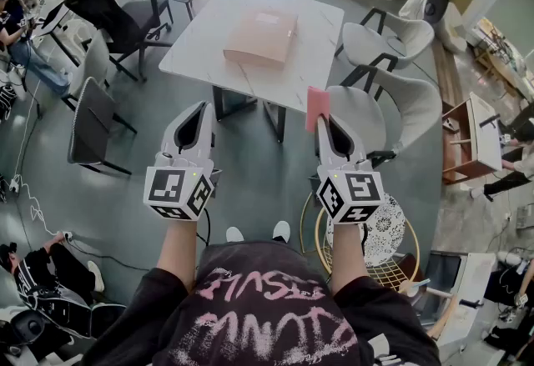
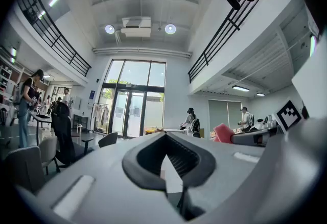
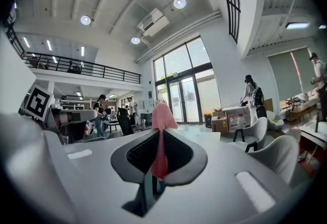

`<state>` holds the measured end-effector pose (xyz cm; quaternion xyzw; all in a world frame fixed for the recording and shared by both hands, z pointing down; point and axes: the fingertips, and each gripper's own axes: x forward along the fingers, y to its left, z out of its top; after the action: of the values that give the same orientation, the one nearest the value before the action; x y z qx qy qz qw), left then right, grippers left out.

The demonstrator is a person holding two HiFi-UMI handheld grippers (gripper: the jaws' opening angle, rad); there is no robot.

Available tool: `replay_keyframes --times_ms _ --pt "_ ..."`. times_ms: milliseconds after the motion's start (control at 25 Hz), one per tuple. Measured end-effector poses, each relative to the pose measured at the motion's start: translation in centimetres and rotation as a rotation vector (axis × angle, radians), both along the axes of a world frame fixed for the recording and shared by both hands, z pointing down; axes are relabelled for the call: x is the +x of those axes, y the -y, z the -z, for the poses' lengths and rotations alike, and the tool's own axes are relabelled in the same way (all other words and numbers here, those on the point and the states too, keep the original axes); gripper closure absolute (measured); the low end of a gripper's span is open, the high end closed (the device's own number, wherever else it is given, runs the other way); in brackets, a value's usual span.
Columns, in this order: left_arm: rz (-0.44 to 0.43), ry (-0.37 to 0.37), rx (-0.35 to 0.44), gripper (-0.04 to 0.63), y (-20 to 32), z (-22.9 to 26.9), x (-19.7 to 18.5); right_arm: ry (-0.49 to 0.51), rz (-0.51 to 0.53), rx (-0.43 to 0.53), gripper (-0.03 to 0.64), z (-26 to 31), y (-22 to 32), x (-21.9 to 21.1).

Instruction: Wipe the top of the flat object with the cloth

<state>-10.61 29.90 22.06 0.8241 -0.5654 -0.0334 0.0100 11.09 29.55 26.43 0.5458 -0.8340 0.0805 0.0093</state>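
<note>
White counter (image 1: 198, 41) w/ flat box (image 1: 261, 37) stood ahead; R hand-held gripper (image 1: 324, 124) pinched pink cloth (image 1: 317, 104), L hand-held gripper (image 1: 203, 111) pressed together, empty.

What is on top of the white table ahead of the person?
Only a flat tan box lies on the table. The tabletop under the box is covered. The pink cloth is off the table, pinched in the right gripper.

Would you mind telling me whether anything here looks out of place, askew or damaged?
Nothing stands out. The flat brown cardboard box lies closed and intact on the white table, and the pink cloth is pinched neatly in the right gripper.
</note>
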Motion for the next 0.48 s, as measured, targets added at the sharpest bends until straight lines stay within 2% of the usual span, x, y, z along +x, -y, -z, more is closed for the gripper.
replay_keyframes --times_ms 480 --pt "-0.002 0.003 -0.003 0.595 0.3 -0.5 1.7 -0.005 0.031 0.003 0.578 -0.4 0.4 0.9"
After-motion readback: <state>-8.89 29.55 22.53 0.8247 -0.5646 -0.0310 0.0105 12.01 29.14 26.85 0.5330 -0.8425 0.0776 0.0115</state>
